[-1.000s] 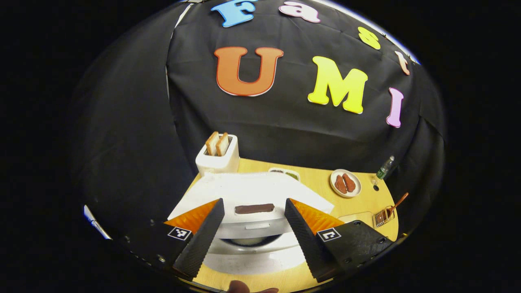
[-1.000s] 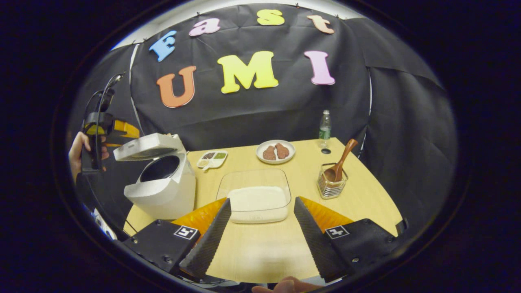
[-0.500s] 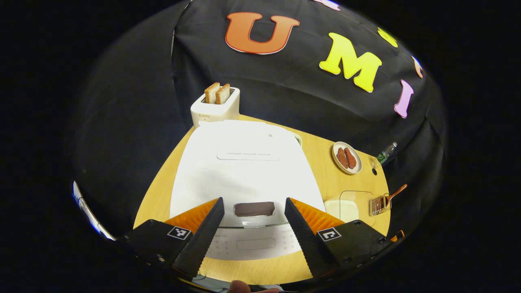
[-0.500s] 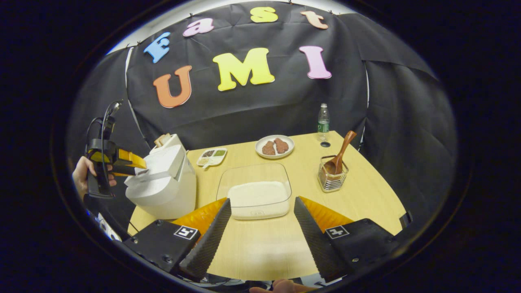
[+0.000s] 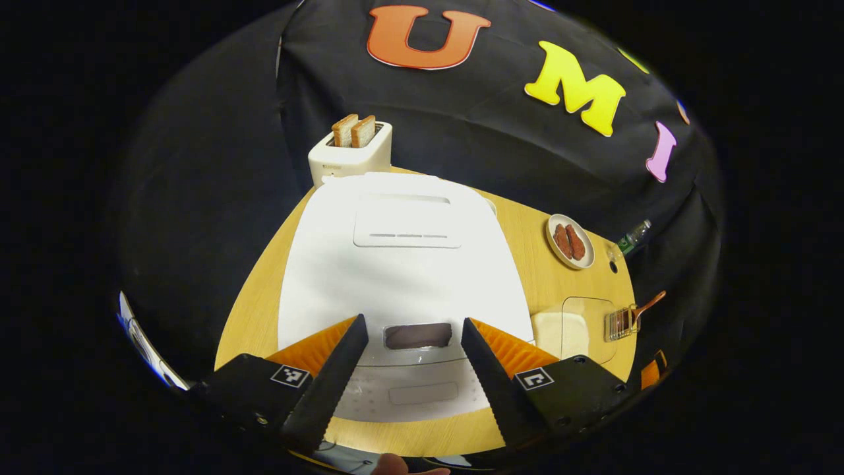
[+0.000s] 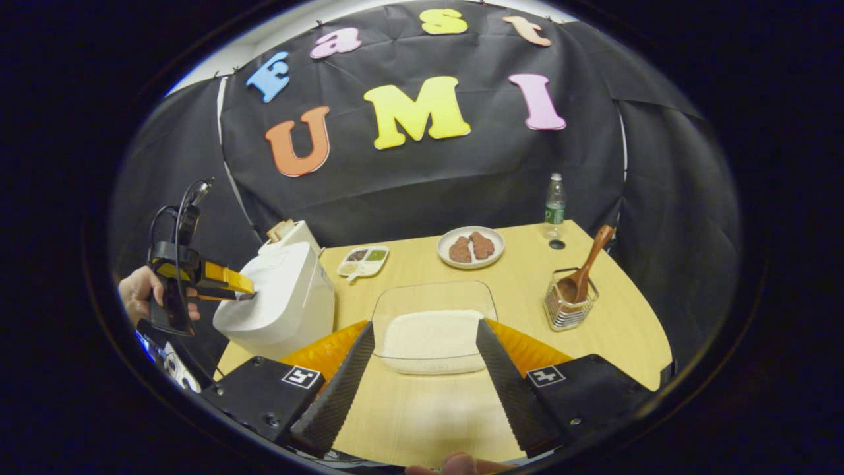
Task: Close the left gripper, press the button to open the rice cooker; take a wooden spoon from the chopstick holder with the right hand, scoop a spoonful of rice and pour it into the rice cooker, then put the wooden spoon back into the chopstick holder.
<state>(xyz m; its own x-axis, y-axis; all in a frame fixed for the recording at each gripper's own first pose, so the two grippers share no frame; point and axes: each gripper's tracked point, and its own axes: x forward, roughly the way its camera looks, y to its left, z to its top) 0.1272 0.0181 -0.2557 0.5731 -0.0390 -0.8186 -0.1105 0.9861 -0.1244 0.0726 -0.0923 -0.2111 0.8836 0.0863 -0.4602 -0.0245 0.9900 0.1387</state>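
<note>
While the left gripper point(image 5: 409, 376) hangs over the near front edge of the rice cooker point(image 5: 402, 264), its fingers point(image 5: 330, 382) stand released, spread to either side of the dark button panel point(image 5: 419, 336); whether they touch the casing cannot be told. Cooker lid down, flat. From the right gripper view the same gripper point(image 6: 247, 293), held by a hand point(image 6: 138, 297), sits at the cooker's point(image 6: 283, 300) near top edge. Right gripper point(image 6: 422, 389) hovers above the bench point(image 6: 422, 415), fingers point(image 6: 336, 389) released, grasping nothing. Just beyond them, a clear dish of rice point(image 6: 432, 333). Wooden spoon point(image 6: 583, 267) stands tilted in the chopstick holder point(image 6: 568, 307), right of the dish. Farther back: plate of meat point(image 6: 471, 247), sectioned tray point(image 6: 362, 260), bottle point(image 6: 554, 204). Toaster point(image 5: 349, 155) with two bread slices behind the cooker
</note>
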